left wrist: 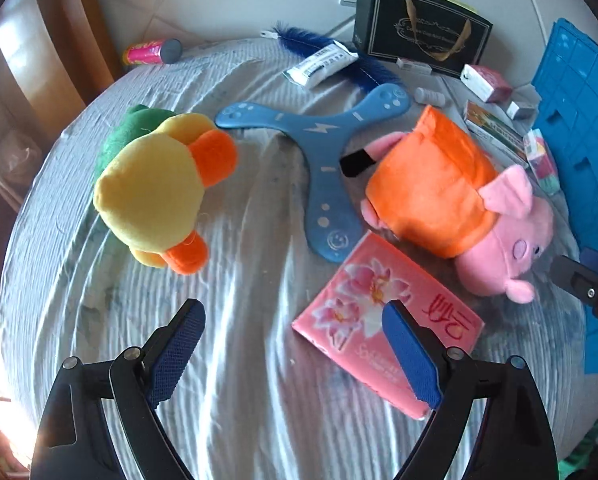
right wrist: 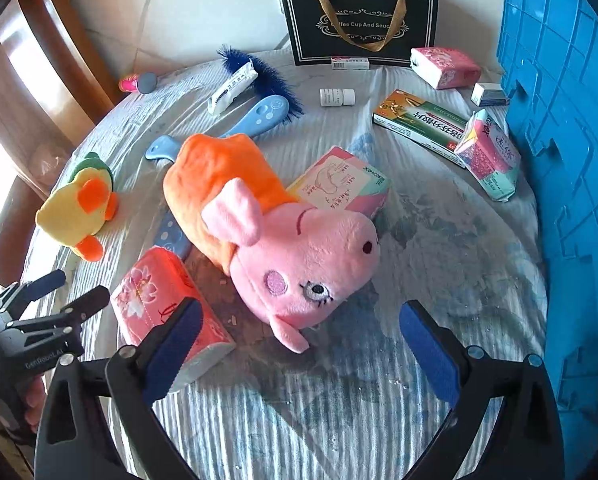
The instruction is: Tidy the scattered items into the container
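Note:
My left gripper (left wrist: 295,308) hangs open over bare bedsheet, nothing between its blue pads; its right finger overlaps a pink flowered tissue pack (left wrist: 351,288). To its upper left lies a yellow duck plush (left wrist: 151,188), beyond it a blue boomerang (left wrist: 323,140) and a pink pig plush in orange (left wrist: 439,184). My right gripper (right wrist: 301,306) is open too, with the pig's head (right wrist: 299,248) just ahead of its tips and untouched. The blue crate (right wrist: 559,120) stands along the right edge. The same tissue pack (right wrist: 155,292) lies by the right gripper's left finger.
A black gift bag (right wrist: 363,24) stands at the back by the wall. Around it lie a blue feather (right wrist: 267,76), a white tube (right wrist: 231,88), a small bottle (right wrist: 337,97), a green box (right wrist: 419,124) and more tissue packs (right wrist: 491,156). A wooden frame borders the left.

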